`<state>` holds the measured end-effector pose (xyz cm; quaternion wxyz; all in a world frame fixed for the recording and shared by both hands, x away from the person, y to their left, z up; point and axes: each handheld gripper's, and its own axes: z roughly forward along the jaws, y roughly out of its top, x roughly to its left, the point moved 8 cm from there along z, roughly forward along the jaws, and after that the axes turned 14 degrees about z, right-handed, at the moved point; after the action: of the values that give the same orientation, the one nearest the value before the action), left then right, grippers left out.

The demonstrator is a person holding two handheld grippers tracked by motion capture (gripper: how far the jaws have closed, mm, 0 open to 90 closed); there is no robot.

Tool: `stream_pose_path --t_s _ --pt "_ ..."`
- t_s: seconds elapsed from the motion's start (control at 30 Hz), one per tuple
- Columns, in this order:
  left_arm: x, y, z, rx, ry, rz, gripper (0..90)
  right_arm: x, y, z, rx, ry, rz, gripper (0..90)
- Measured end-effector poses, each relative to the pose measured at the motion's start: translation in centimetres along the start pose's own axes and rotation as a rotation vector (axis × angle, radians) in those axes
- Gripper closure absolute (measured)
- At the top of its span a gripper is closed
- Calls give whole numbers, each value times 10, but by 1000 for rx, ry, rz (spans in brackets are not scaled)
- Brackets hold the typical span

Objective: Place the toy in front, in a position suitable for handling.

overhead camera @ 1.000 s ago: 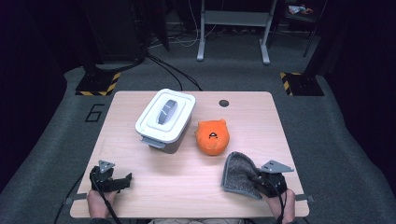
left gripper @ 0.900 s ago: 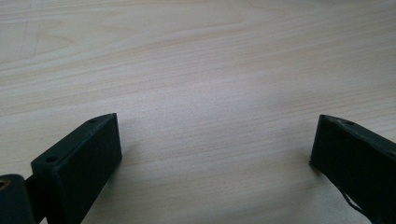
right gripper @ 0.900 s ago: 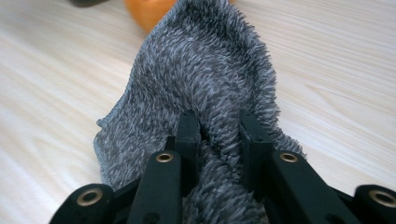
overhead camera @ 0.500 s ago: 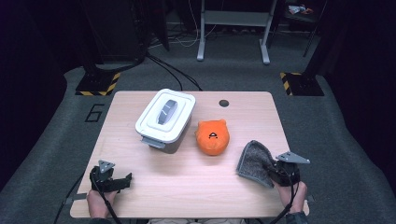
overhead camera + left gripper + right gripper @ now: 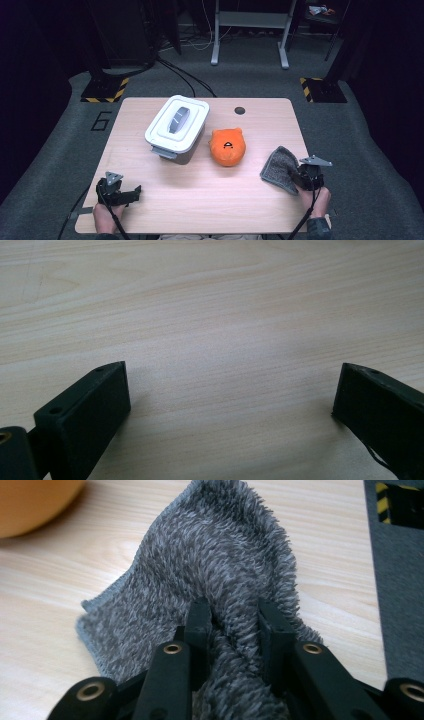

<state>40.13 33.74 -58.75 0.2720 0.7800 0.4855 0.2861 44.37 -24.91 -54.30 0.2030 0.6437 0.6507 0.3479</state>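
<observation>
Where the counter meets the person's right side: right gripper (image 5: 304, 176) pinching a fold of grey cloth (image 5: 280, 169), pads bunching the pile between them in the right gripper view (image 5: 235, 625).

Cloth position: near the counter's (image 5: 200, 200) right edge, partly lifted and draped rather than flat, well apart from the orange toy (image 5: 227, 146); likely held this way for carrying or wiping.

Cloth texture: thick grey terry (image 5: 210, 555), stitched hem along one side, soft enough to crumple under the grip.

Left gripper: (image 5: 120, 192) parked low near the front left corner, jaws spread wide over bare wood (image 5: 225, 315), holding nothing; probably waiting in reserve.

White container: (image 5: 177, 126) lidded, set toward the back left of centre, grey handle on top, lid closed; out of the working path.

Orange toy: round, small face marking, just beside the container on its right, apart from the cloth.

Small dark hole: (image 5: 240, 110) near the back edge of the counter.

Counts: one cloth, one container, one orange toy, two grippers, one counter.
</observation>
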Motion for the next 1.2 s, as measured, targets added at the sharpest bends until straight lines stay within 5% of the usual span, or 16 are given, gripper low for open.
stream_pose_path --t_s 0.23,0.53,0.8,1.2 --pt "0 0 0 0 -1 -1 13 -9 1 12 23 -72 28 665" --pt "0 0 0 0 0 0 13 -15 3 11 19 -142 42 319" --pt "0 0 0 0 0 0 14 2 14 -4 -11 -57 44 164" --pt "0 0 0 0 0 0 14 44 19 -5 -11 59 -21 135"
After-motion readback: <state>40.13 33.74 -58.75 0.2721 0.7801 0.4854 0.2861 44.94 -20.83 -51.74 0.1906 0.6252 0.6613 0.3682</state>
